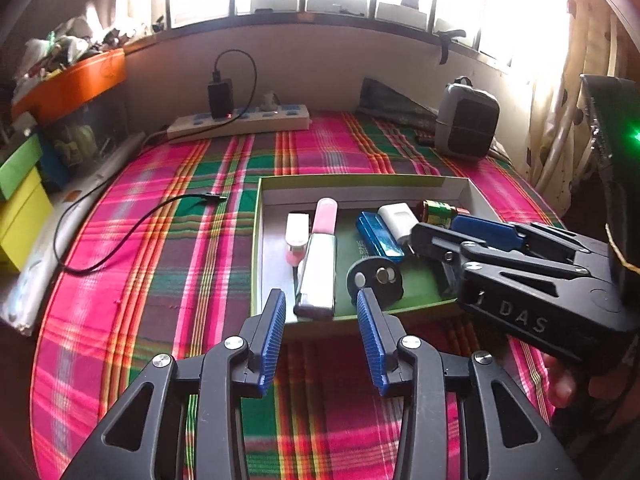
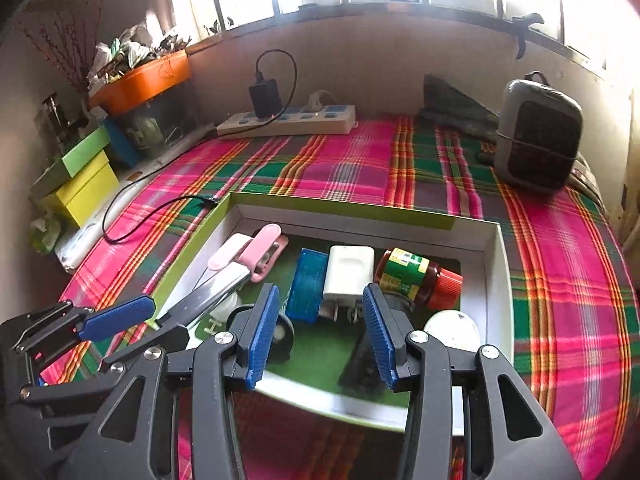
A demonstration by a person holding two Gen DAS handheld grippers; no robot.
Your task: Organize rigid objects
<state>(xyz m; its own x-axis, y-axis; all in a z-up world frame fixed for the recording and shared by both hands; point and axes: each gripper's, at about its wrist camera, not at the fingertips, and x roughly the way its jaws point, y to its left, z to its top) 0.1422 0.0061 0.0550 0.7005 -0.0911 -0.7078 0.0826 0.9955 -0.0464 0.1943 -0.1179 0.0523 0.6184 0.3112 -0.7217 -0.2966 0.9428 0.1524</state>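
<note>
Left tongs (image 1: 321, 312): spread wide, nothing between the blue pads (image 1: 273, 334). Tips hang at the near edge of the shallow box (image 1: 360, 182); just ahead of them lie the stapler (image 1: 318, 272), long axis running away from the tongs, and the black round disc (image 1: 375, 278), right by the right tip. Contact with either: cannot tell.

Right tongs (image 2: 320, 312): also spread, empty. Tips over the near part of the box (image 2: 494, 264). Directly ahead, between the two pads (image 2: 262, 334), the white charger (image 2: 347, 274) and beside it, to the left, the blue lighter-like block (image 2: 307, 290). Off the right tip: small jar with red cap (image 2: 418, 278) lying on its side, and a white round object (image 2: 452, 328) closer in. Off the left tip: pink clip (image 2: 260, 250) resting against the stapler.

All items sit inside the box, on the plaid cloth (image 2: 340, 164). Beyond the tongs, by the wall: power strip (image 2: 288, 120) and grey heater (image 2: 538, 132).
</note>
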